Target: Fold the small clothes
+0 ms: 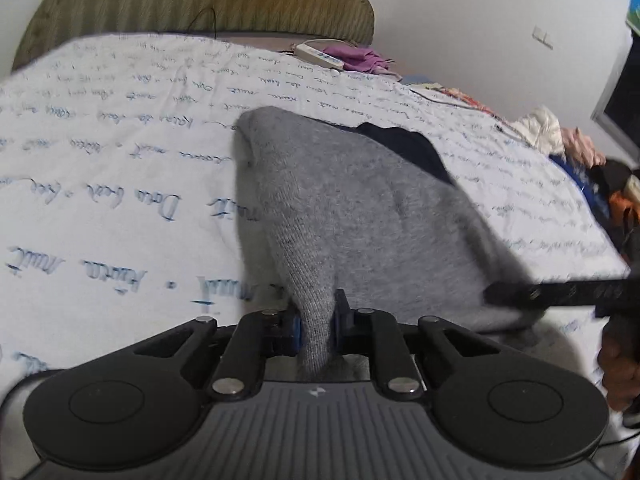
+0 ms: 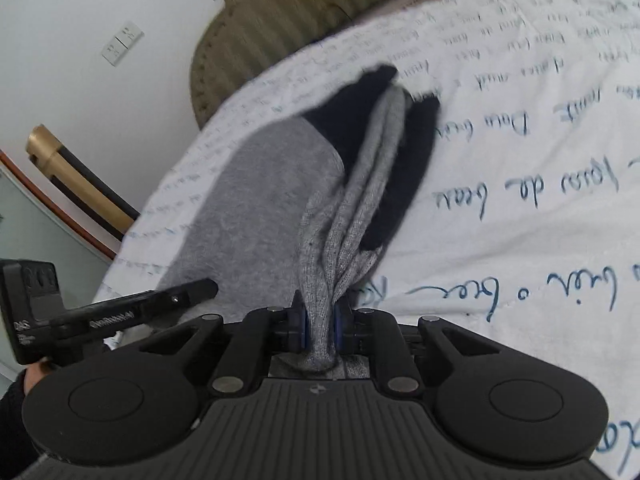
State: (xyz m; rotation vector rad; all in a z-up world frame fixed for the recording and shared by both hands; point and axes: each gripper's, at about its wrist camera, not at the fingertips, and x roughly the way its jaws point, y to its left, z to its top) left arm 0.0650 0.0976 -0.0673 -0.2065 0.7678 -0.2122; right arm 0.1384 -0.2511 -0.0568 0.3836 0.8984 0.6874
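Barely legible cursive on bedsheet [image 1: 120, 168], "Doux"?

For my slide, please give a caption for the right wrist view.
Right tongs shut on a bunched grey garment with dark trim, over a script-printed sheet.

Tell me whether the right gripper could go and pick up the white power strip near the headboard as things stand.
Probably not yet. The right gripper is shut on the grey garment, so its jaws are taken. The power strip lies far up the bed, unobstructed, but the gripper would have to release the cloth first.
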